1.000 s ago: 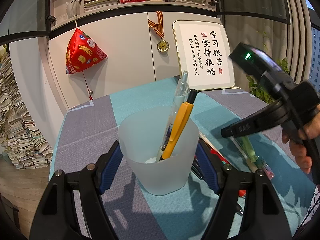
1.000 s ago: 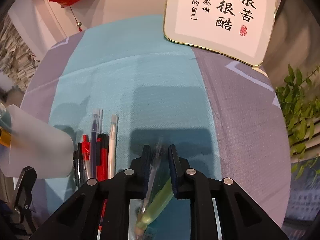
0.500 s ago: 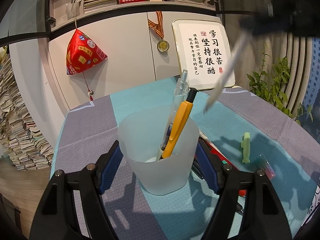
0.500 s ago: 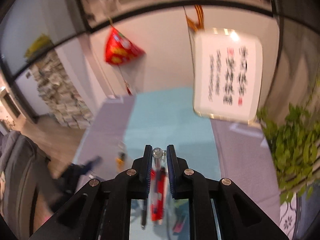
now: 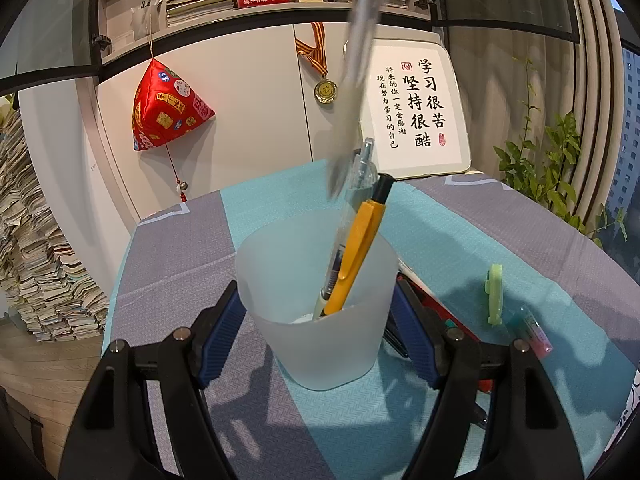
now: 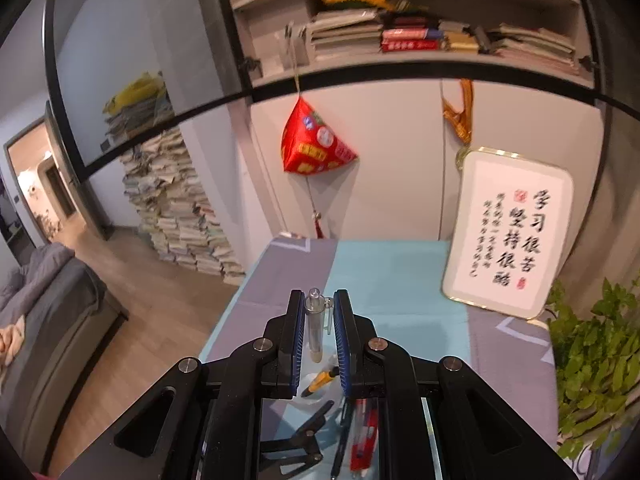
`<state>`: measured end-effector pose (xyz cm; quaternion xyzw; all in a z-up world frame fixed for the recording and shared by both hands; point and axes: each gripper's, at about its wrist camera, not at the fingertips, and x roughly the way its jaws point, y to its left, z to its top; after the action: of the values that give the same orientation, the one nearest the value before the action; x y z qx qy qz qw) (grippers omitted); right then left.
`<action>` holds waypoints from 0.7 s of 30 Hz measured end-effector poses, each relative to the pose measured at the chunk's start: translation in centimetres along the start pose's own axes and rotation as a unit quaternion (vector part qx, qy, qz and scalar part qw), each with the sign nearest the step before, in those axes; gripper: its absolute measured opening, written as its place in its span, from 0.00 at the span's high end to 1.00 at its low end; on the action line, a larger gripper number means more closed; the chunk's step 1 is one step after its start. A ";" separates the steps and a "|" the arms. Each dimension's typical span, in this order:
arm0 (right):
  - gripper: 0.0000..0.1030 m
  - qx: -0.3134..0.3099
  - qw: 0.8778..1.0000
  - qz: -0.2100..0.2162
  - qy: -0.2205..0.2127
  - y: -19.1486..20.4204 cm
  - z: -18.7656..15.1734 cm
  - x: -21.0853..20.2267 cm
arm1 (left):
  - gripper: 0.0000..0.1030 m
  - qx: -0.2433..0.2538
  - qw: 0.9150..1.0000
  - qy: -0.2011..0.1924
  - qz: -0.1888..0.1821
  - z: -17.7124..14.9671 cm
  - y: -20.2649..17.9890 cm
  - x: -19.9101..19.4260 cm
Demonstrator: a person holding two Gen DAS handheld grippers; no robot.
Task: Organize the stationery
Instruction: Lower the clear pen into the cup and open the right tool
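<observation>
My left gripper (image 5: pixel 316 312) is shut on a frosted plastic cup (image 5: pixel 316 320) that stands on the tablecloth. The cup holds a yellow pen (image 5: pixel 356 248) and a clear pen (image 5: pixel 358 176). My right gripper (image 6: pixel 316 320) is shut on a clear pen (image 6: pixel 314 328) and holds it upright, high above the cup. That pen shows blurred in the left wrist view (image 5: pixel 354 64), its tip just over the cup's rim. Below, the right wrist view shows the cup (image 6: pixel 316 390) with the yellow pen (image 6: pixel 320 380).
Red and dark pens (image 6: pixel 362 436) lie on the table right of the cup. A green pen cap (image 5: pixel 495 294) and a pink-green pen (image 5: pixel 534 330) lie further right. A framed calligraphy board (image 5: pixel 416 112) leans at the table's back. A plant (image 5: pixel 560 168) stands at right.
My right gripper lifted the clear pen off the table, leaving its green cap behind, turned it upright and carried it left over the cup. The left gripper and cup stayed still.
</observation>
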<state>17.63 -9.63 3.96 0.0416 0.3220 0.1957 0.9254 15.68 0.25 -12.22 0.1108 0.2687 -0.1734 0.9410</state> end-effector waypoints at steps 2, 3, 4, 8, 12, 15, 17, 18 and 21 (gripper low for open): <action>0.85 -0.001 1.000 0.002 0.016 0.2 -0.4 1.3 | 0.30 0.000 1.000 0.000 0.000 0.0 0.0 0.0; 0.85 -0.002 1.000 0.003 0.026 0.2 -0.6 2.1 | 0.30 0.000 1.000 0.000 0.000 0.0 0.0 0.0; 0.85 -0.002 0.999 0.004 0.033 0.3 -0.8 2.6 | 0.30 0.000 1.000 0.000 0.000 0.0 0.0 0.0; 0.85 -0.001 0.999 0.005 0.054 -0.1 -1.5 4.3 | 0.30 0.002 1.000 0.000 0.001 -0.1 0.0 0.0; 0.85 0.003 0.998 0.007 0.066 -0.3 -1.9 5.1 | 0.30 0.002 1.000 0.000 0.001 -0.1 -0.1 0.0; 0.85 0.005 0.997 0.008 0.074 -0.4 -2.0 5.6 | 0.29 0.002 1.000 0.001 0.002 -0.1 -0.1 0.0; 0.85 0.007 0.997 0.012 0.082 -0.4 -2.2 6.1 | 0.29 0.002 1.000 0.000 0.001 -0.1 -0.1 0.0; 0.85 0.008 0.996 0.014 0.086 -0.4 -2.2 6.3 | 0.29 0.002 1.000 0.000 0.001 -0.1 -0.1 0.0; 0.85 0.017 0.995 0.023 0.099 -0.7 -2.5 7.1 | 0.29 0.002 1.000 0.000 0.001 -0.1 -0.1 0.0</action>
<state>21.44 -7.64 -2.28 0.0451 0.4145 0.2148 0.8832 15.63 0.21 -12.33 0.1134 0.2685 -0.1726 0.9409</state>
